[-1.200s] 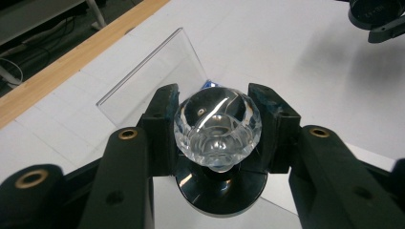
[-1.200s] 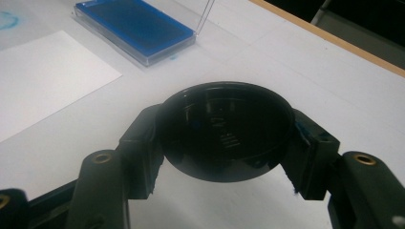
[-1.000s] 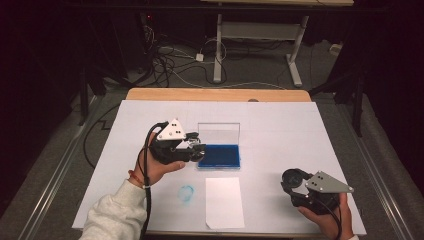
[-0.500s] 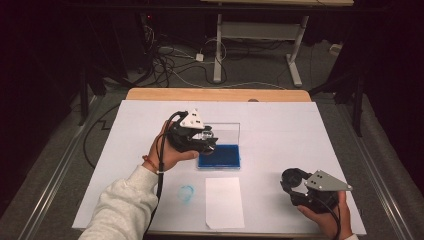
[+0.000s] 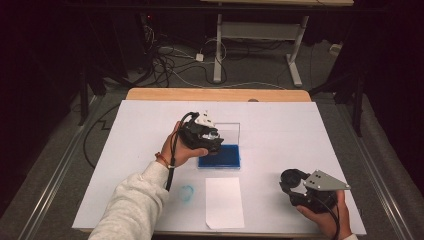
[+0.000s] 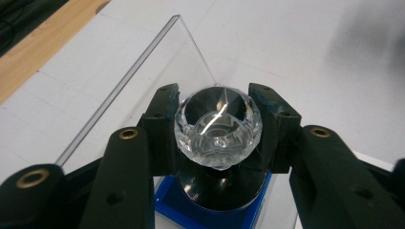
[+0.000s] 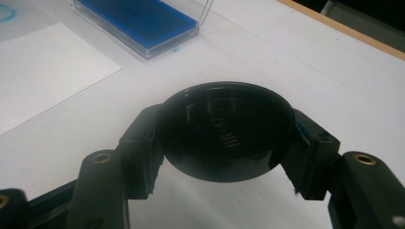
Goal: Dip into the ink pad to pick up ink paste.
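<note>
My left gripper [image 5: 210,144] is shut on a stamp, clamping its clear faceted knob [image 6: 218,126]. The stamp's round black base [image 6: 224,188] hangs just over the blue ink pad [image 5: 222,156] [image 6: 174,202]. The pad's clear lid [image 5: 231,131] [image 6: 157,62] stands upright behind it. My right gripper [image 5: 295,181] [image 7: 224,138] sits near the front right of the table, shut on a round black cap [image 7: 224,131], and is held a little above the white surface.
A white sheet of paper [image 5: 224,201] [image 7: 43,71] lies near the front edge, with a faint blue stamp mark [image 5: 186,193] to its left. White covering [image 5: 300,130] spans the table, and a wooden strip [image 5: 215,94] runs along the far edge.
My left gripper carried the stamp to the right and away from the person, from beside the ink pad to over it. The right gripper stayed still.
</note>
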A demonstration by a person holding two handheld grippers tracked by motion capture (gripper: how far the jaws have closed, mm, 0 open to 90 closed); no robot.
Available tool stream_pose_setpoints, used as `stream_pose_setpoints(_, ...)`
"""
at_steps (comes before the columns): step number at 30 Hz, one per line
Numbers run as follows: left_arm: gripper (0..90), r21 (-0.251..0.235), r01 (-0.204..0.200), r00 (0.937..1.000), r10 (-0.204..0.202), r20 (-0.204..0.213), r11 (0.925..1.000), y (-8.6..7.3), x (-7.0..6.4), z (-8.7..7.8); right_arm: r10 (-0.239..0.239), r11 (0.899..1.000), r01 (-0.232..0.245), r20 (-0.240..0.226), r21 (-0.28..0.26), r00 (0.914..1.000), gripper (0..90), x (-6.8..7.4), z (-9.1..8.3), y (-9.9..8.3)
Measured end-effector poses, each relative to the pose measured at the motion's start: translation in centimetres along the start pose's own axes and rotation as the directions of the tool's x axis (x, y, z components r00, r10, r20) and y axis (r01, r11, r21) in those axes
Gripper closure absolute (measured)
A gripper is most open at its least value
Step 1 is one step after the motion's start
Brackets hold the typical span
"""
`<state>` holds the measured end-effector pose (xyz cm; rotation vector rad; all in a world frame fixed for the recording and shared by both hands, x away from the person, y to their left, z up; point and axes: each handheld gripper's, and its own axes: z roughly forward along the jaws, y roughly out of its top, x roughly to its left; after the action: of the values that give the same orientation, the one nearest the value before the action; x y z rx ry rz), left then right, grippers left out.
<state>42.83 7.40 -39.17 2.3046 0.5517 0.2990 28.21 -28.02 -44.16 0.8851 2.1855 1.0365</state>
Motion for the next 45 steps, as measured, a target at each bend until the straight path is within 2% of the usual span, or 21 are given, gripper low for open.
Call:
stream_pose_setpoints(1,55.0,0.013,-0.006,0.9999,0.007,-0.012,0.9999,-0.2,0.0,0.3,-0.005,1.000,0.005,0.000,0.002,1.0000,38.6,0.0,0.0,0.0)
stream_pose_setpoints(3,55.0,0.013,0.006,1.0000,-0.006,0.008,0.9999,-0.9,0.0,0.7,-0.005,1.000,0.005,-0.001,0.005,1.0000,38.6,0.0,0.0,-0.1)
stream_pose_setpoints(7,55.0,0.011,0.036,0.9993,-0.036,0.010,0.9993,-2.3,0.2,1.5,-0.014,1.000,0.014,-0.003,0.014,0.9999,38.6,0.0,0.1,-0.1)
stream_pose_setpoints(12,55.0,-0.020,0.076,0.9971,-0.076,0.007,0.9969,-3.0,0.3,1.7,-0.007,1.000,0.007,-0.008,0.018,0.9999,38.6,0.0,0.2,-0.1)
stream_pose_setpoints(16,55.0,-0.016,0.070,0.9974,-0.069,0.018,0.9974,-3.1,0.1,2.1,-0.007,1.000,0.007,-0.009,0.019,0.9999,38.6,0.0,0.2,-0.1)
stream_pose_setpoints(20,54.9,-0.013,0.062,0.9981,-0.062,0.002,0.9980,-3.3,-0.3,2.4,-0.012,1.000,0.012,-0.008,0.022,0.9999,38.6,0.0,0.3,-0.1)
stream_pose_setpoints(24,54.9,-0.032,0.076,0.9971,-0.076,0.001,0.9966,-3.7,-0.3,2.4,-0.013,1.000,0.013,-0.008,0.023,0.9999,38.6,0.1,0.3,-0.1)
stream_pose_setpoints(29,54.9,-0.028,0.029,0.9994,-0.030,-0.015,0.9992,-4.1,-0.8,2.4,-0.011,1.000,0.011,-0.003,0.017,0.9999,38.6,0.0,0.2,-0.1)
stream_pose_setpoints(32,54.9,-0.033,0.027,0.9994,-0.027,-0.019,0.9991,-4.3,-0.9,2.3,-0.015,1.000,0.015,-0.001,0.018,0.9999,38.6,0.1,0.2,-0.1)
stream_pose_setpoints(39,54.9,-0.017,0.010,0.9989,-0.011,-0.046,0.9998,-3.9,-1.2,2.5,-0.017,1.000,0.017,-0.005,0.024,0.9998,38.6,0.2,0.3,-0.1)
stream_pose_setpoints(42,54.9,0.005,0.000,0.9983,0.000,-0.059,1.0000,-3.6,-1.3,2.6,-0.021,0.999,0.022,-0.007,0.025,0.9997,38.6,0.2,0.3,-0.1)
stream_pose_setpoints(45,55.0,0.009,0.002,0.9983,-0.001,-0.058,1.0000,-3.5,-1.2,2.7,-0.022,0.999,0.022,-0.009,0.026,0.9997,38.5,0.4,0.4,0.0)
